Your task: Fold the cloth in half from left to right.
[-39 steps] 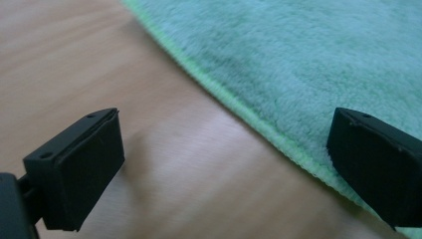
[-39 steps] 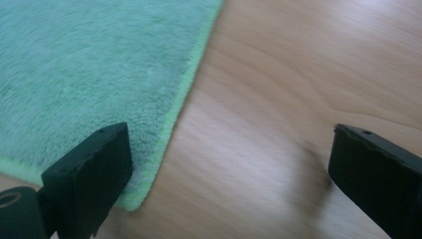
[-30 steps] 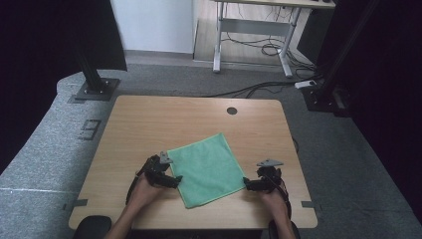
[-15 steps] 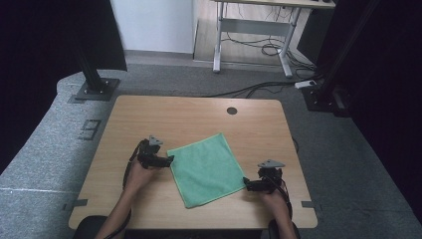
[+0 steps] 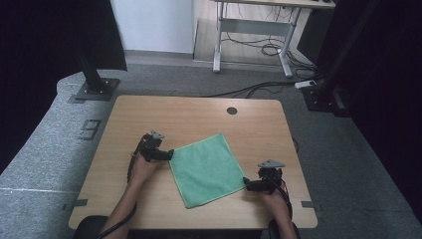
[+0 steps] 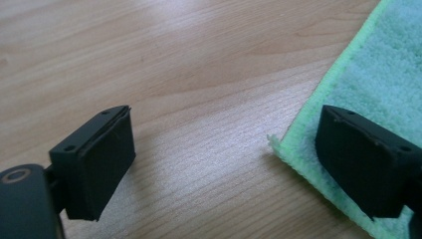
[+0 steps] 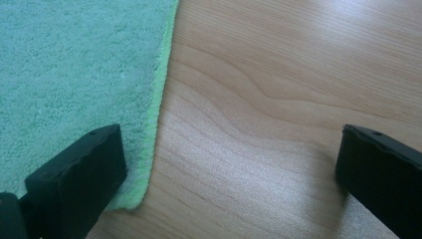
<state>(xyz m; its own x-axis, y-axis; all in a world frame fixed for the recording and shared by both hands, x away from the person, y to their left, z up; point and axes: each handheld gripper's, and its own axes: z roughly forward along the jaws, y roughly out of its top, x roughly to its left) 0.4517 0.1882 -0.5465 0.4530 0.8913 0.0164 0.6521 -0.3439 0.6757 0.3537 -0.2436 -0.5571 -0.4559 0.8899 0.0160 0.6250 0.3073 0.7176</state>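
My left forearm comes up from the desk's near edge and angles toward the left side, the hand lying low with my left gripper pointing across at the left corner of the green cloth. My right forearm rises near the desk's near right corner, my right gripper aimed at the cloth's right corner.

In the left gripper view my jaws stand wide, one over bare wood and one over the cloth's corner; nothing is pinched, and they have just been opening a little further. In the right gripper view my jaws also gape wide, one over the cloth's hem, the other over bare wood.

Compared with a second ago, my left hand has slid away from the near edge along the cloth's left side to its left corner. My right hand has kept its place, and the cloth lies as it did.

One cloth, flat and turned diamond-wise at the middle of the desk's near half; two grippers; one round hole near the far edge.
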